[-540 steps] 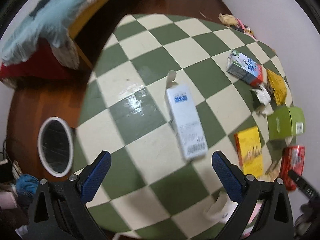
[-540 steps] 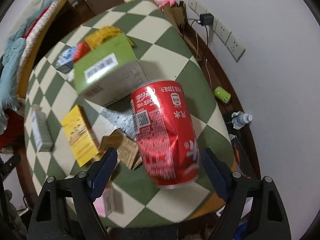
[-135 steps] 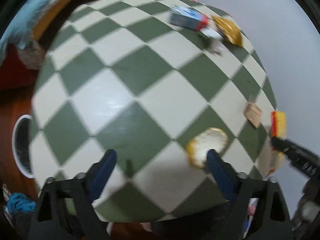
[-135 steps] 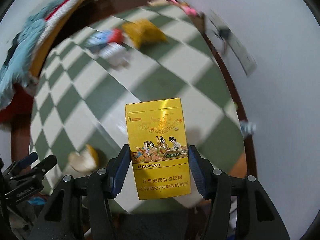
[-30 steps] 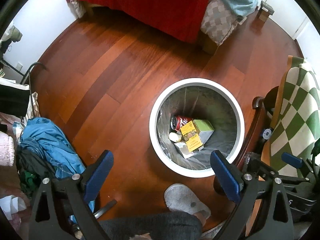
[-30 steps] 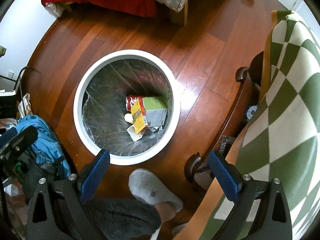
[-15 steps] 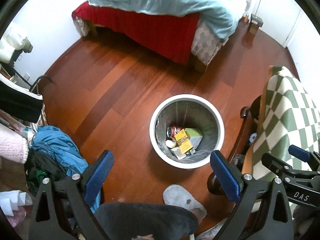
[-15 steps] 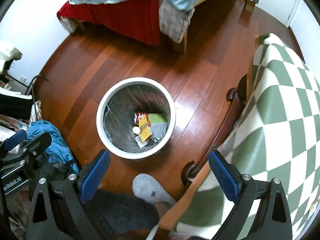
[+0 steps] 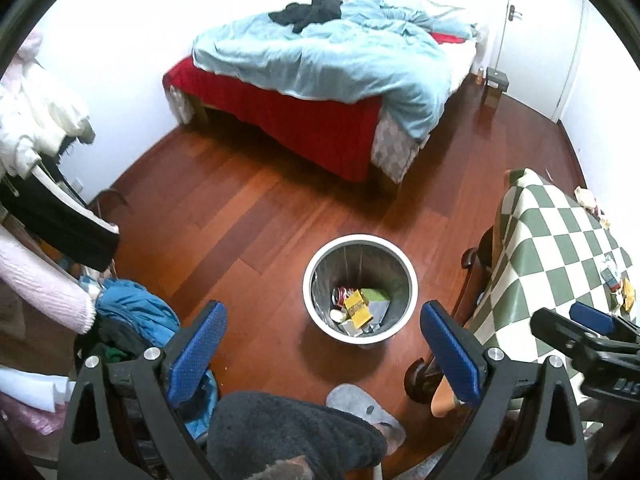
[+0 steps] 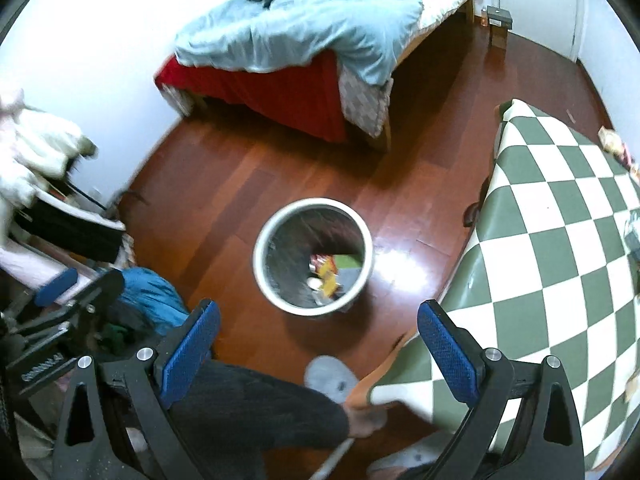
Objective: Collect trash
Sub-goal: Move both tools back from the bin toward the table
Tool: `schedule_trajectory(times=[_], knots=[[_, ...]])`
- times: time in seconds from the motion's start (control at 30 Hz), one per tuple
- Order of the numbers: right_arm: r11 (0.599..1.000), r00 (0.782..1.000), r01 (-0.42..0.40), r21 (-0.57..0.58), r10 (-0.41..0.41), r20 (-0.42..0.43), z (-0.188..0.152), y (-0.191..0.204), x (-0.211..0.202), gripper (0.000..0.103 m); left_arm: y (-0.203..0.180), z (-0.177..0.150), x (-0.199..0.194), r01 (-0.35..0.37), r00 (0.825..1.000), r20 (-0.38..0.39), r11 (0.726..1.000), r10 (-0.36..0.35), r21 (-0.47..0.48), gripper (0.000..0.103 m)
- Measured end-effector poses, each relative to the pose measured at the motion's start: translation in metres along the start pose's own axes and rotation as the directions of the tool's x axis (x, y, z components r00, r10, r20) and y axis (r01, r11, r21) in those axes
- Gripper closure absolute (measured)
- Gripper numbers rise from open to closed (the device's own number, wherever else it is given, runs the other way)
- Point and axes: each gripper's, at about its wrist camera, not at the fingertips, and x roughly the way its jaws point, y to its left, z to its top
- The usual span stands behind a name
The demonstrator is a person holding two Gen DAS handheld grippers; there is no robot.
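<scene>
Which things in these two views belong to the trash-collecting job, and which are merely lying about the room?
Part of the job:
- trash bin
- dropped trash inside it
- leftover litter on the checkered table
- left gripper and right gripper, both open and empty

Just lying about:
- bed
- blue jacket
- grey slipper

bright indoor light | floor glare | right view blurred | fisheye-bent edges

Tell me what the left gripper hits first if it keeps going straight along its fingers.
Most likely the trash bin on the wooden floor: it sits between the open fingers of the left gripper, nothing visible in between. Depth is unclear, so it might meet the floor beside it.
</scene>
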Motion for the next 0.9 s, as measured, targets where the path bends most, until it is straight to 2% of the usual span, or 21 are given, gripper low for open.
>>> schedule_trajectory(times=[0.13, 0.23, 0.4, 0.53, 0.6, 0.77, 0.83, 0.9], knots=[[0.998, 0.998, -0.036, 0.06, 0.033, 0.049, -0.008, -0.024, -0.036, 0.0, -0.024, -0.002, -0.013, 0.012, 0.999, 0.031, 1.0, -0.012, 0.018, 0.004], [0.991, 0.997, -0.034, 0.131, 0.025, 0.075, -0.017, -0.058, -0.061, 0.0, -0.057, -0.005, -0.01, 0.032, 0.999, 0.031, 0.998, -0.034, 0.055, 0.004], [0.965, 0.992, 0.068, 0.252, -0.092, 0.084, -0.041, -0.141, -0.097, 0.0, -0.151, -0.02, 0.022, 0.094, 0.995, -0.046, 0.983, -0.087, 0.161, 0.004], [0.908, 0.977, 0.174, 0.382, -0.207, 0.046, -0.06, -0.242, -0.117, 0.0, -0.247, -0.034, 0.059, 0.142, 0.986, -0.12, 0.958, -0.115, 0.249, 0.004], [0.862, 0.961, 0.241, 0.446, -0.277, 0.018, -0.063, -0.309, -0.127, 0.0, -0.291, -0.039, 0.077, 0.152, 0.982, -0.154, 0.947, -0.112, 0.283, 0.004], [0.769, 0.912, 0.386, 0.51, -0.402, -0.084, -0.049, -0.455, -0.127, 0.0, -0.39, -0.049, 0.124, 0.218, 0.951, -0.279, 0.924, -0.13, 0.314, 0.004], [0.751, 0.902, 0.412, 0.516, -0.415, -0.116, -0.041, -0.501, -0.12, 0.0, -0.42, -0.053, 0.138, 0.238, 0.938, -0.322, 0.915, -0.129, 0.326, 0.004], [0.742, 0.905, 0.411, 0.529, -0.402, -0.14, -0.032, -0.546, -0.112, 0.0, -0.443, -0.054, 0.149, 0.242, 0.933, -0.341, 0.906, -0.118, 0.347, 0.004]])
